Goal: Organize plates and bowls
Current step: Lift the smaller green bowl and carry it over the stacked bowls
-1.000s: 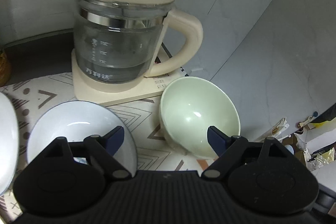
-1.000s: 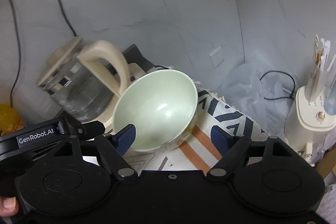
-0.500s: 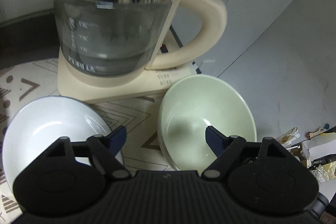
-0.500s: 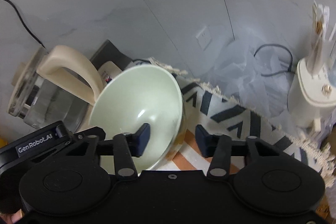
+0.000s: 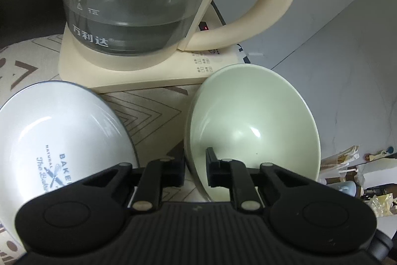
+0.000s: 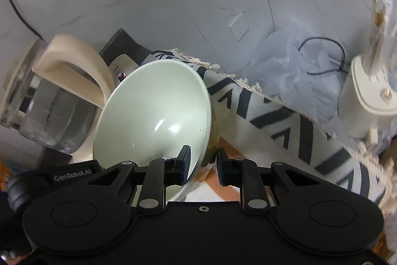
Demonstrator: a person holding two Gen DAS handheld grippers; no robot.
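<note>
Both tongs tilt steeply down over the worktop (image 5: 153, 106) and meet on one pale green bowl (image 5: 250, 123), which sits on the patterned cloth (image 6: 285, 121) just in front of the kettle base. The left tongs (image 5: 196, 171) straddle the bowl's near left rim, one finger inside the bowl and the other outside against the wall, the jaws closing on it. The right tongs (image 6: 204, 164) take the opposite rim the same way, their left finger inside and the right one outside by the darker outer wall, jaws also closing with the rim pinched between them. Beside the green bowl, to its left, lies a white bowl (image 5: 57, 138) with printed lettering, apart from it. Beyond both stands a glass kettle (image 5: 134, 4) with a cream handle on its cream base, water showing in it, against the grey wall.
</note>
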